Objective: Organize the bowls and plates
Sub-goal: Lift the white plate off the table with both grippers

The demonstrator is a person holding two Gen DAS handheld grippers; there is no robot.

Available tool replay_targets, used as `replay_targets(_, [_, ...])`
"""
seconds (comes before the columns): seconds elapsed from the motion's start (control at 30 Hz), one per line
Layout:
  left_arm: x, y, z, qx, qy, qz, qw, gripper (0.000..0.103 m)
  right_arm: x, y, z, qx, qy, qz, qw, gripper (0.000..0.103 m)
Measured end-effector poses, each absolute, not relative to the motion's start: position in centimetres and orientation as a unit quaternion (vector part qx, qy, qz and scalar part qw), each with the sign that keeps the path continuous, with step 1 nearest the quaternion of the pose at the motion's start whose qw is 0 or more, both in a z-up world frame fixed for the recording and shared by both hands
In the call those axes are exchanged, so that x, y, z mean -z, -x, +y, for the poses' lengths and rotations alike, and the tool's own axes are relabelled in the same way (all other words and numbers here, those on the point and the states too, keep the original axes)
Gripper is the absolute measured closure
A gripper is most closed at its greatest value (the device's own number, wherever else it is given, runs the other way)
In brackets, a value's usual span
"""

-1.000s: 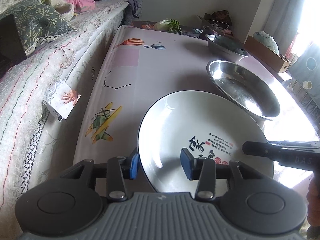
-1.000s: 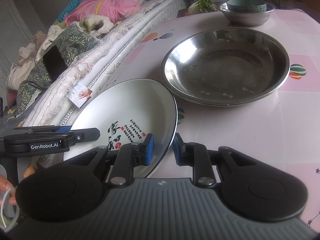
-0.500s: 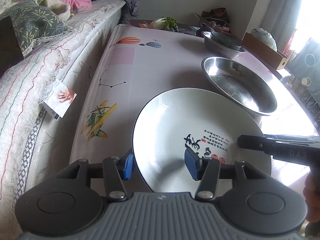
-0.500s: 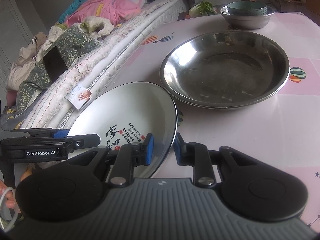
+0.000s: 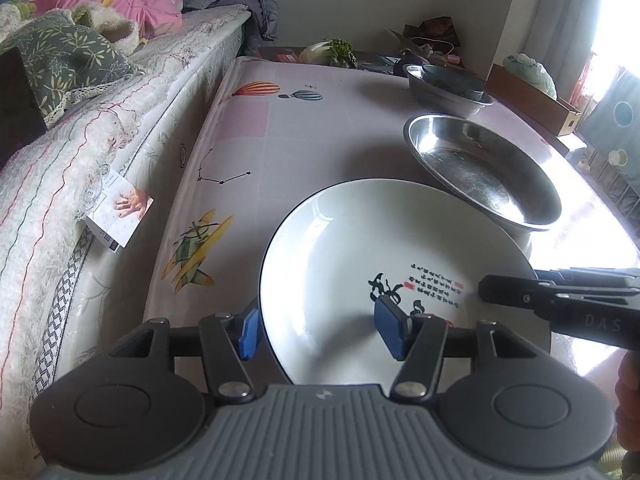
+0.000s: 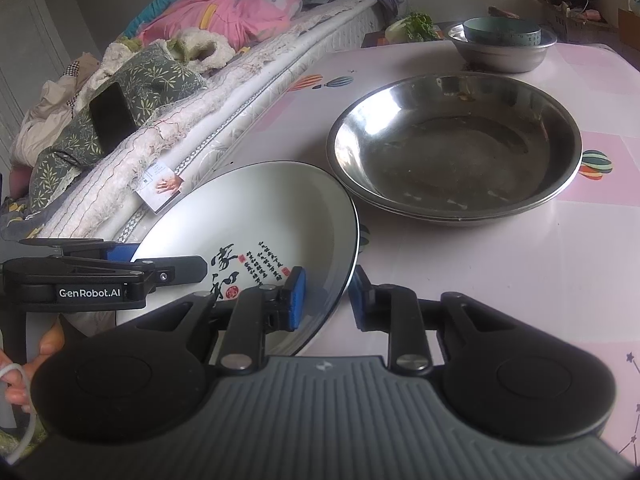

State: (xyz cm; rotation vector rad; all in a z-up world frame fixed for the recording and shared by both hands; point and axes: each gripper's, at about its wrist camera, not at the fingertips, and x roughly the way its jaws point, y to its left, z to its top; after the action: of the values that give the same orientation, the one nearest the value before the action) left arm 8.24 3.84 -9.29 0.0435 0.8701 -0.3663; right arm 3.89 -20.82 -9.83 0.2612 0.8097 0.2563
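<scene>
Your left gripper straddles the near rim of the white plate; its jaws have just been opening, and the pads now stand clear of the rim. Your right gripper straddles the plate's right edge with a slight gap on each side. The plate rests on the pink tablecloth, just beside the large steel basin. Beyond it, a teal bowl sits inside a small steel bowl.
</scene>
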Motion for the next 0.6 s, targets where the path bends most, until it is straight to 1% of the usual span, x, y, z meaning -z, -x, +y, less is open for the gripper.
replay_targets(0.1, [9.21,-8.31,3.87,0.175,-0.02,0.419,0.891,0.046,9.71,-3.88,-20.56,-0.124,-0.118,0.391,0.904,0.077])
replay_targets(0.27, [9.08,-8.39,4.15,0.173,-0.018,0.421,0.89,0.051,9.58,-4.04,-20.48,-0.125,-0.119,0.393,0.903,0.077])
replay_targets(0.6, [9.02,-8.14,4.28,0.173,-0.015,0.422,0.89,0.052,9.47,-4.11,-20.61,-0.127,-0.122,0.399,0.9,0.077])
